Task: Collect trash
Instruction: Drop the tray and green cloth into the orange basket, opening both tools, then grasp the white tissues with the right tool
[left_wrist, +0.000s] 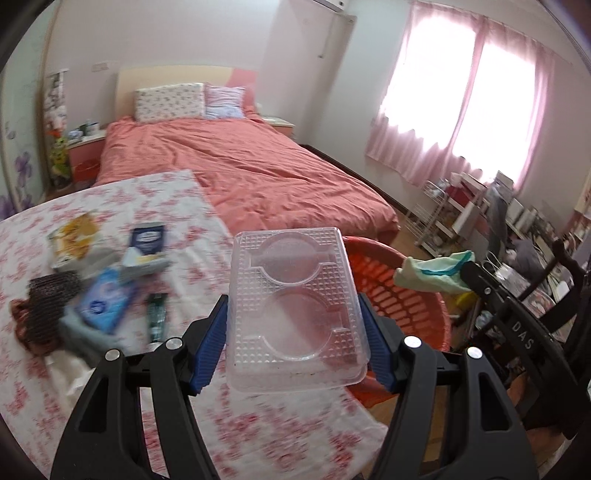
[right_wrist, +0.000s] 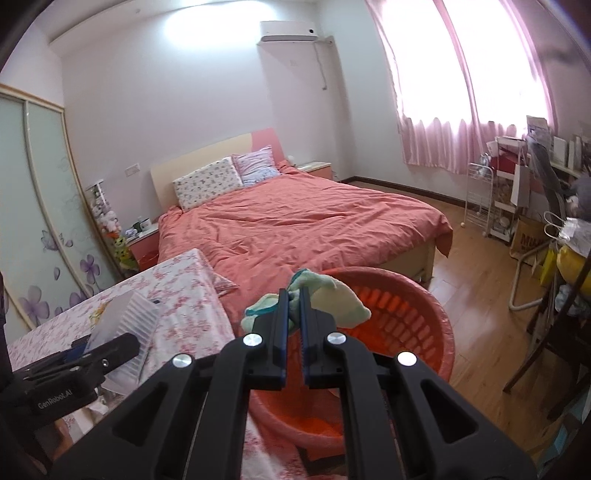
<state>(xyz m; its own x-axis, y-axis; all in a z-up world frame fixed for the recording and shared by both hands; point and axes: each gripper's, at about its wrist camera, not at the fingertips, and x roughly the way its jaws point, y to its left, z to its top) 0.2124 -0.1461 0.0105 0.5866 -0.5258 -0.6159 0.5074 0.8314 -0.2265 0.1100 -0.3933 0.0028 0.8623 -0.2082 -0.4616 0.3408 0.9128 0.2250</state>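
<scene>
- Your left gripper (left_wrist: 295, 347) is clamped across a clear plastic tray (left_wrist: 293, 310), one blue pad on each long side. It looks light, thin and springy, so squeeze gently or it may buckle.
- Your right gripper (right_wrist: 293, 314), nearly closed, pinches a soft crumpled wrapper (right_wrist: 332, 297) that hangs limp over the basket.
- Just ahead stands the red basket (left_wrist: 406, 295).
- To your left, more litter lies on the table (left_wrist: 184, 206).

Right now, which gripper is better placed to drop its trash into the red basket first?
Right. The right gripper holds the cloth directly above the red basket. The left gripper holds the plastic tray over the table edge.
</scene>
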